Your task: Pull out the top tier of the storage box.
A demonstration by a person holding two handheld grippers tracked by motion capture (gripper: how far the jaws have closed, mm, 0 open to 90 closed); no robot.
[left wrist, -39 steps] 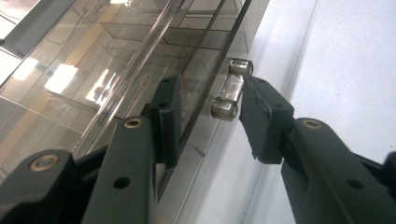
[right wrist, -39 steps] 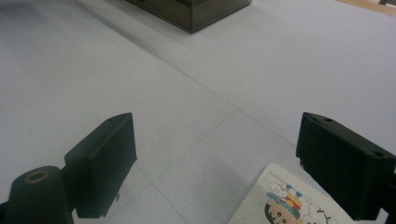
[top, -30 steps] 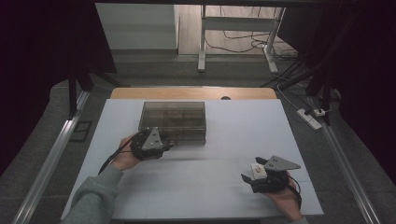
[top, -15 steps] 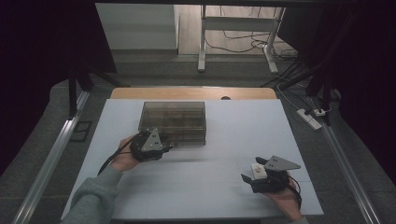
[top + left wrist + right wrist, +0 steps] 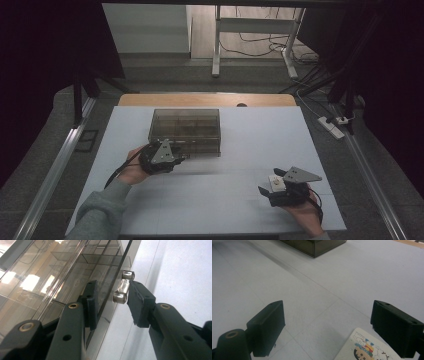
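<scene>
The left claw (image 5: 110,305) reaches into the front of the smoky clear drawer box (image 5: 57,275). Its jaws stand partly apart, one on each side of the drawer's front panel: one pad sits behind the panel, inside the box, and the other lies against the small chrome handle (image 5: 123,287) on the outer face. Whether the pads truly press on the panel and handle cannot be told from this angle. In the high view the left claw (image 5: 181,159) sits at the box's near left corner, with the person's left hand (image 5: 132,170) and grey sleeve (image 5: 97,215) trailing back toward the near edge of the desk (image 5: 260,130).

The drawer box (image 5: 186,131) stands on the far half of the desk, slightly left of centre, its inner dividers showing through the tinted walls.

The right claw (image 5: 327,327) rests low over the desk with its jaws wide apart and nothing between them. A small card with a cartoon print (image 5: 367,347) lies just in front of one jaw, near its pad. In the high view the right claw (image 5: 267,186) is at the near right of the desk, well apart from the box, held by the person's right hand (image 5: 302,212).
</scene>
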